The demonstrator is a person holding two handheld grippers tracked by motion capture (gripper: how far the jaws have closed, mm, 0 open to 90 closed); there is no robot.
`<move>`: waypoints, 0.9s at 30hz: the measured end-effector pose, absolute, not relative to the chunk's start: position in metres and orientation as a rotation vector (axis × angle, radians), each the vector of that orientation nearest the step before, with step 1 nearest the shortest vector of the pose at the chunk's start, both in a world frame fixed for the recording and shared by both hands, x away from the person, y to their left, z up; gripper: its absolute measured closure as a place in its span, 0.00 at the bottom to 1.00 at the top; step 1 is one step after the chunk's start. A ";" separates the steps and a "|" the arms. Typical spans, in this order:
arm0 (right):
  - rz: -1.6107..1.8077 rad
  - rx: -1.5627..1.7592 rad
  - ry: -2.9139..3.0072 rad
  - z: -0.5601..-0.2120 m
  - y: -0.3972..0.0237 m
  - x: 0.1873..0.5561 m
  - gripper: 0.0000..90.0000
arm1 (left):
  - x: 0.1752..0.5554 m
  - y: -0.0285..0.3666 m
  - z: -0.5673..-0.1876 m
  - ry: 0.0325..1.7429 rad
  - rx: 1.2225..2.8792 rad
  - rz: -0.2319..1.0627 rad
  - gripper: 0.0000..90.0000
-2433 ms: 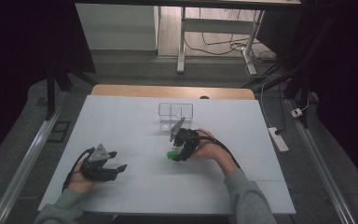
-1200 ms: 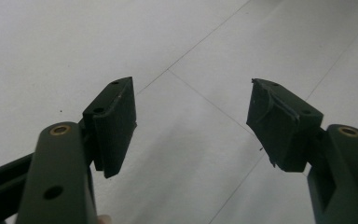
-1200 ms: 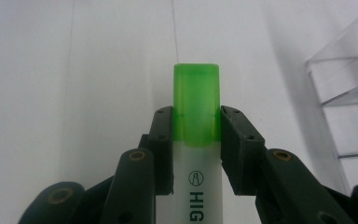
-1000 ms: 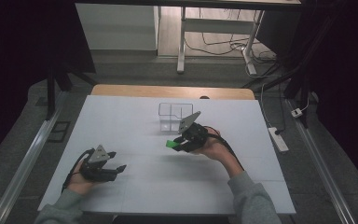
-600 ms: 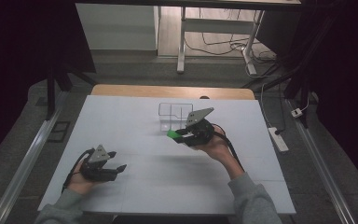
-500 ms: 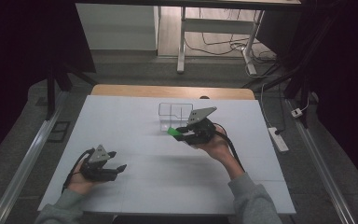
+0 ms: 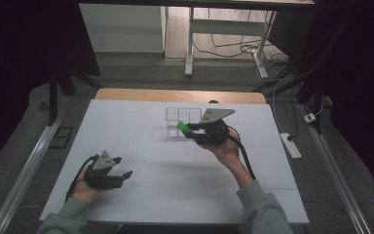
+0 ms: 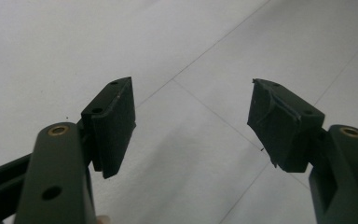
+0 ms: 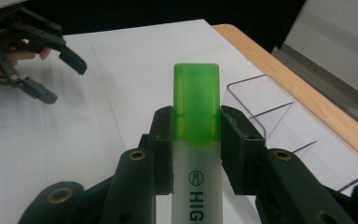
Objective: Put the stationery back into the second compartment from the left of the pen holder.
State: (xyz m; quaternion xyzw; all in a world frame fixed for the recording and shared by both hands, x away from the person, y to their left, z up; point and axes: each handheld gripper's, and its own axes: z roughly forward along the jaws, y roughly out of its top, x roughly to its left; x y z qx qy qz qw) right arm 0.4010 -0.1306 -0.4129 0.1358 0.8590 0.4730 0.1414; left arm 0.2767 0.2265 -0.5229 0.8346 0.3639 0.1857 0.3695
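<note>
The right tool (image 9: 196,126) squeezes the green highlighter (image 9: 196,105) mid-frame, just beside the clear box (image 9: 303,140). It could bump the thin wall. The left tool (image 8: 191,126) sits open, holding nothing.

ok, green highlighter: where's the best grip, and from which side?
On the pale barrel just below the green cap, from the rear end. The right gripper holds the highlighter there, its jaws pressed on the flat sides, leaving the cap end free to lead toward the clear organizer.
</note>
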 end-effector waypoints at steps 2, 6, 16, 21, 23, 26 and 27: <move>1.372 0.402 2.460 -0.411 -0.131 0.401 0.74 | 0.277 0.227 -0.523 0.935 2.141 0.473 0.35; 1.425 0.449 2.400 -0.403 -0.133 0.404 0.74 | 0.277 0.226 -0.524 0.931 2.150 0.476 0.35; 1.520 0.567 2.281 -0.390 -0.135 0.426 0.74 | 0.278 0.224 -0.525 0.925 2.152 0.476 0.35; 1.521 0.594 2.275 -0.390 -0.130 0.439 0.74 | 0.278 0.223 -0.525 0.922 2.155 0.470 0.35; 1.521 0.609 2.275 -0.390 -0.128 0.444 0.74 | 0.278 0.223 -0.525 0.921 2.158 0.466 0.35; 1.540 0.622 2.252 -0.392 -0.124 0.450 0.74 | 0.279 0.223 -0.526 0.920 2.161 0.461 0.35; 1.550 0.631 2.243 -0.393 -0.122 0.452 0.74 | 0.279 0.223 -0.526 0.921 2.163 0.462 0.35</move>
